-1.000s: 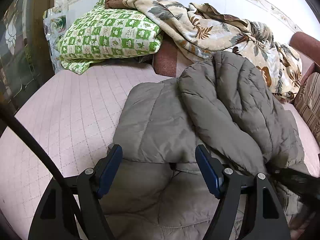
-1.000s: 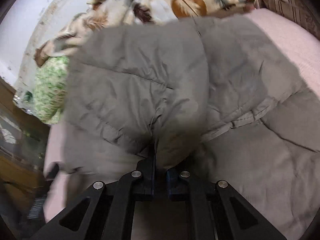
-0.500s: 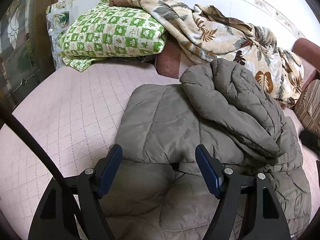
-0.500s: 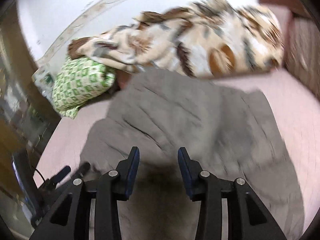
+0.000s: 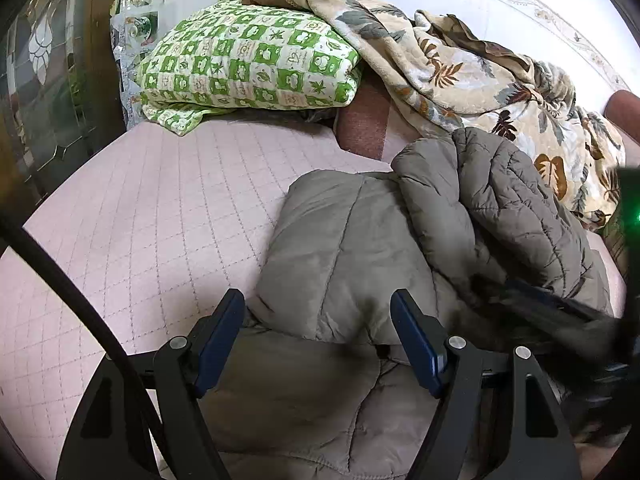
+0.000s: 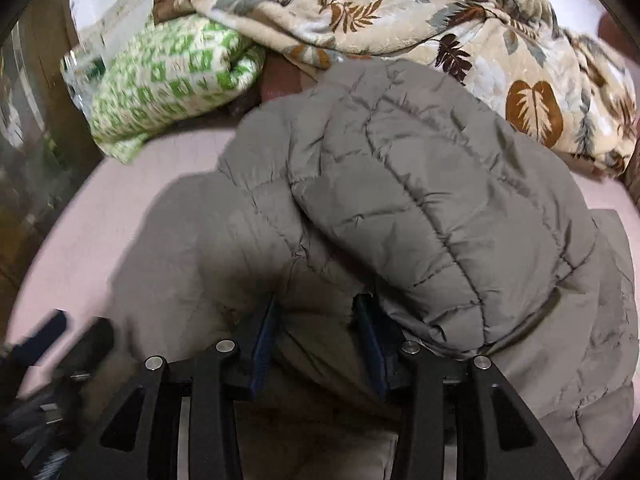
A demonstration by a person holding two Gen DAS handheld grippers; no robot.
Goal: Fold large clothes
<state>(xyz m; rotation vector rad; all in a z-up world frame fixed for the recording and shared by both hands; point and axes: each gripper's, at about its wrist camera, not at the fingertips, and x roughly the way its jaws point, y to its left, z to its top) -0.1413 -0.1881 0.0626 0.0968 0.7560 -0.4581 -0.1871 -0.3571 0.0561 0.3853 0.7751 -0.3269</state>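
Note:
A grey-olive quilted puffer jacket [image 5: 344,248] lies on the pink quilted bed [image 5: 152,208], with one sleeve [image 5: 500,204] folded over its body. My left gripper [image 5: 316,328] is open, its blue pads either side of a fold of the jacket's lower part. In the right wrist view the jacket [image 6: 420,208] fills the middle. My right gripper [image 6: 316,336] is open with jacket fabric bulging between its pads, under the folded sleeve. It shows blurred at the right edge of the left wrist view [image 5: 560,316].
A green-and-white checked pillow [image 5: 248,64] and a beige leaf-print blanket [image 5: 460,68] lie piled at the bed's head by the white wall. A dark wood and glass cabinet [image 5: 48,80] stands at the left. A brown cushion [image 5: 362,128] sits behind the jacket.
My right gripper let go of the jacket fold it was pinching, opened, pulled back, and now sits low against the jacket under the sleeve. The sleeve has dropped onto the body. The left gripper stayed open.

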